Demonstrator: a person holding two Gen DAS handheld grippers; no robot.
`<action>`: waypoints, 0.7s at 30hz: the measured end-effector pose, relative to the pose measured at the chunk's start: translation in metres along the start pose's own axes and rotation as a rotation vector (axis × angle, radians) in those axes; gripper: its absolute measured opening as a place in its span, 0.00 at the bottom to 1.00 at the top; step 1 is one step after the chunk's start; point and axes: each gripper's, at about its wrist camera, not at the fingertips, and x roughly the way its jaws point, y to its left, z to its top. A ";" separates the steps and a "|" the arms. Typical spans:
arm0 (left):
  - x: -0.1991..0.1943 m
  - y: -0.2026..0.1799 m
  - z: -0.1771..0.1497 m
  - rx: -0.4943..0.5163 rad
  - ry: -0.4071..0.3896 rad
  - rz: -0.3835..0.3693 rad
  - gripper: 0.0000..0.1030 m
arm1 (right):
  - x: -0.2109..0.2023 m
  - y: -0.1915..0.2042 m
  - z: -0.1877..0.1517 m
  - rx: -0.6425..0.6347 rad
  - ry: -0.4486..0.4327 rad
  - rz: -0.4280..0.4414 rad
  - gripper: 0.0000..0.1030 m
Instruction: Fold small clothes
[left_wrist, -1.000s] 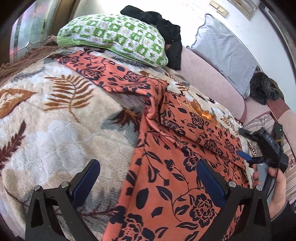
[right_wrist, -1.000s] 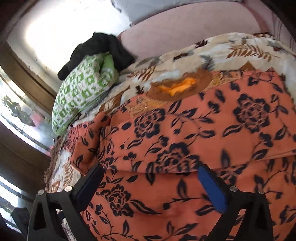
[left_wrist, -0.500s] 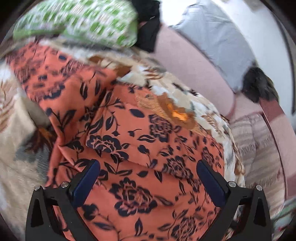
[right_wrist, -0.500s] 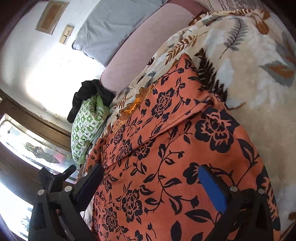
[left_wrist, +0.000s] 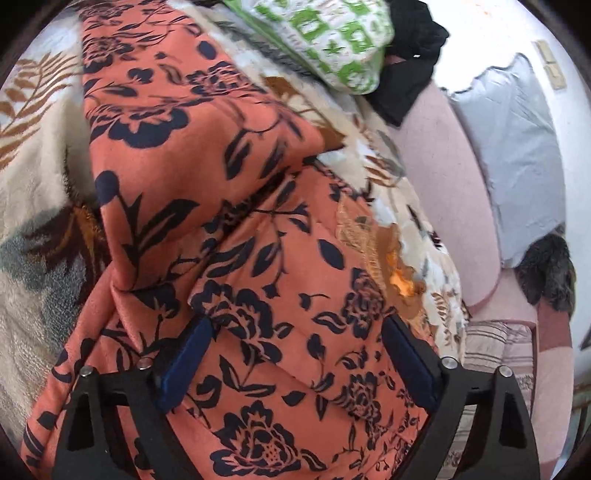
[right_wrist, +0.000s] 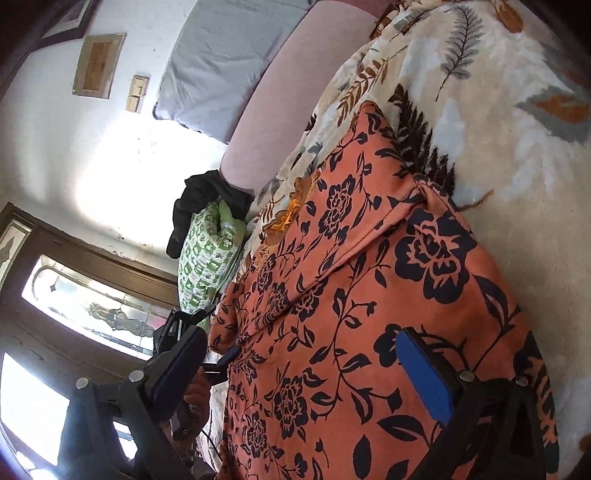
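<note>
You have the orange floral garment (left_wrist: 236, 229) spread over the leaf-patterned blanket (left_wrist: 33, 177) on the bed, one flap already doubled over the rest, with the near edge running under both tools. Your left tool (left_wrist: 295, 365) is wide but closing, the cloth lying between its blue pads without being pinched yet; let it bite only the top layer at the hem, close to the fold line, so the blanket pile does not come up with it. Your right tool (right_wrist: 306, 376) stands wide over the same garment, nothing gripped; match it to the opposite part of that edge before you lift, and keep both at equal height so the crease stays straight. The garment's near hem is cut off below both views, so you cannot see how many layers lie under the pads. Its far end runs up toward the green-and-white pillow (left_wrist: 325, 37) and out of frame. In the right view your other hand (right_wrist: 195, 391) is mostly hidden behind the tool's finger.
</note>
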 end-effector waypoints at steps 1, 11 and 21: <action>0.003 0.003 0.000 -0.015 0.000 0.023 0.83 | -0.001 0.000 0.001 0.007 -0.003 0.002 1.00; -0.030 -0.031 -0.024 0.267 -0.158 0.150 0.02 | -0.008 -0.011 0.004 0.057 -0.027 -0.024 1.00; -0.005 0.002 -0.026 0.280 -0.081 0.169 0.03 | -0.023 -0.007 0.073 0.121 -0.144 -0.069 1.00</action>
